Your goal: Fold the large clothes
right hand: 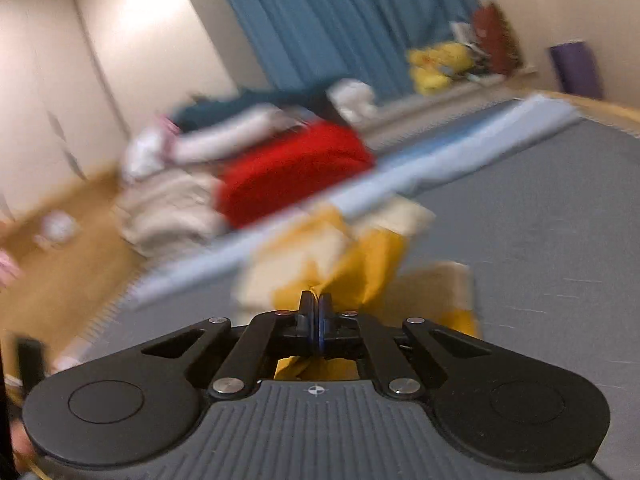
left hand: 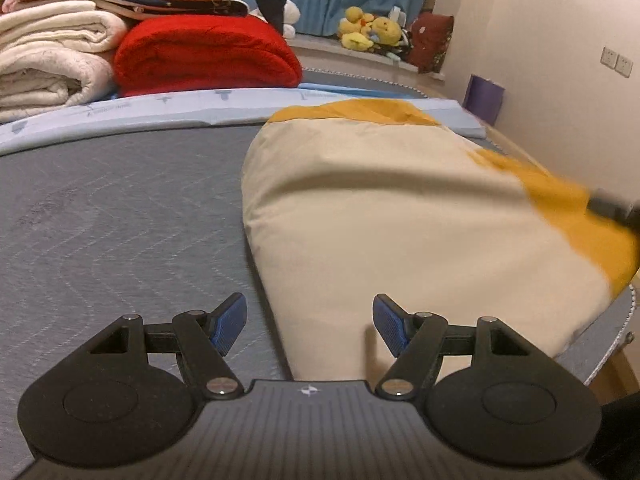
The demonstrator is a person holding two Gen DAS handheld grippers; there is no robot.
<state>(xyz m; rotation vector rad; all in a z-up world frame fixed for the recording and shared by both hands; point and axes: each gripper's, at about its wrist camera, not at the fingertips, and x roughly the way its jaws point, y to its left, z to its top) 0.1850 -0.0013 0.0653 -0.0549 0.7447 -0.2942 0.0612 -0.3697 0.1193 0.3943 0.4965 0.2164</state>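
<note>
Right wrist: right tool (right hand: pixel 316 300) clamped on cream-and-yellow fabric garment (right hand: pixel 360 256), lifting edge to fold; left tool (left hand: pixel 310 320) apart, empty.

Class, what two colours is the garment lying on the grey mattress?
Cream with mustard-yellow patches; the garment shows best in the left wrist view.

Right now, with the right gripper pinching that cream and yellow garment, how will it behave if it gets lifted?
The garment is probably floppy: it bunches where the right gripper pinches it. It will likely drape and trail over the grey mattress. It seems light, thin fabric that folds easily.
</note>
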